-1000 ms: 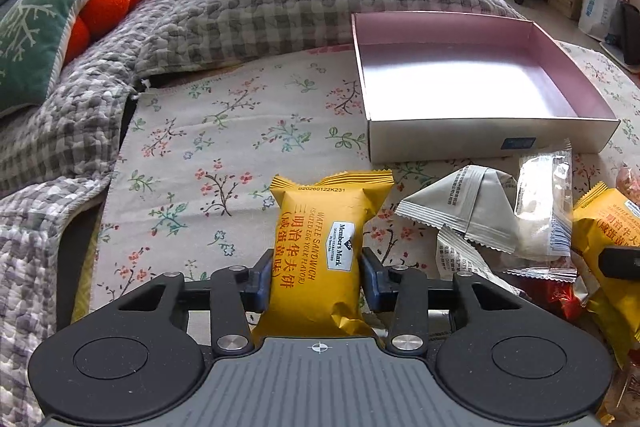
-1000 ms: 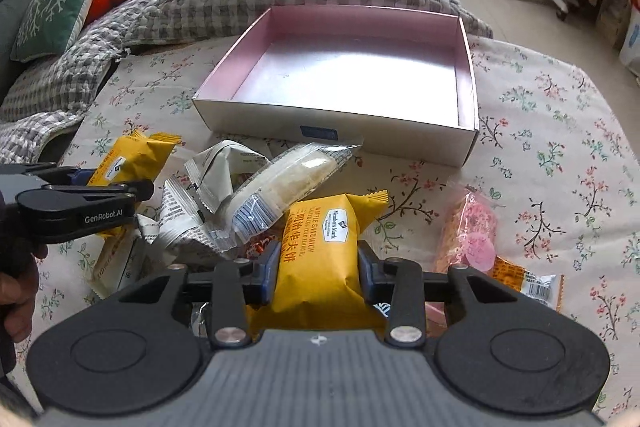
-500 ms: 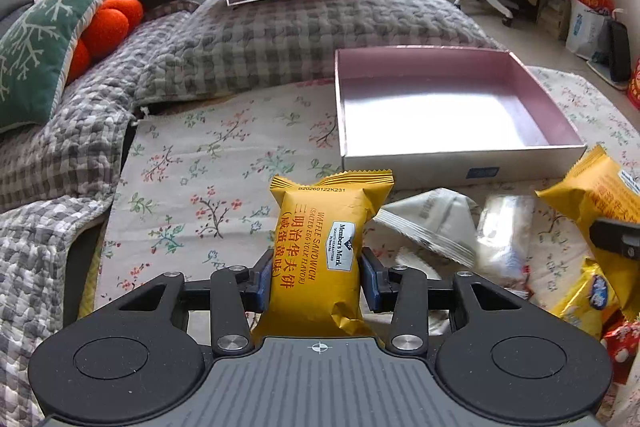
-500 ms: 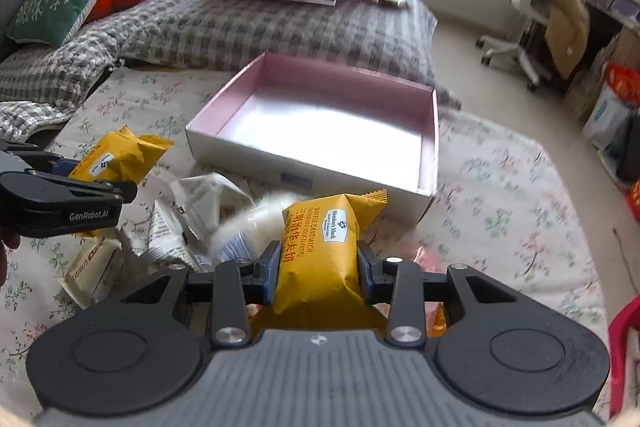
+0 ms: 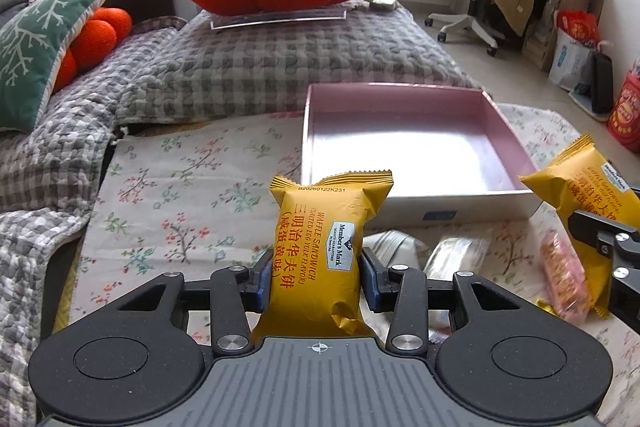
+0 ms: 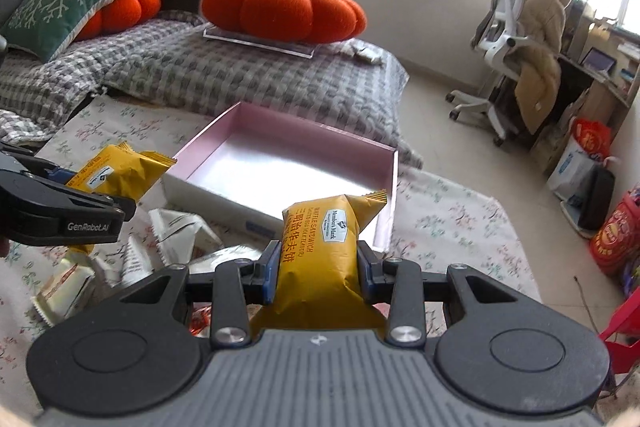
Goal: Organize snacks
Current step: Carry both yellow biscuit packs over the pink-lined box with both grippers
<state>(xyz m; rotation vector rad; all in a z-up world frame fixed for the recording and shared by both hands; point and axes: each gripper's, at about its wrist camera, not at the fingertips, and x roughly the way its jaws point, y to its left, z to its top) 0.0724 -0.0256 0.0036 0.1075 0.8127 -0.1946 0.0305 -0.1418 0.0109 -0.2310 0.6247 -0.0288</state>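
Yellow wrappers count two: one waffle sandwich pack (image 5: 320, 259) is clamped in the left gripper (image 5: 318, 277), a second waffle sandwich pack (image 6: 324, 247) is clamped in the right gripper (image 6: 318, 273). Each pack has its long axis along the fingers, crimped end pointing away toward the one pink box (image 5: 408, 99), which lies open and has nothing inside. Both packs are lifted above the floral cloth (image 5: 180, 187). Loose snacks (image 6: 176, 231) lie just before the box's near wall; left of the box the cloth is bare
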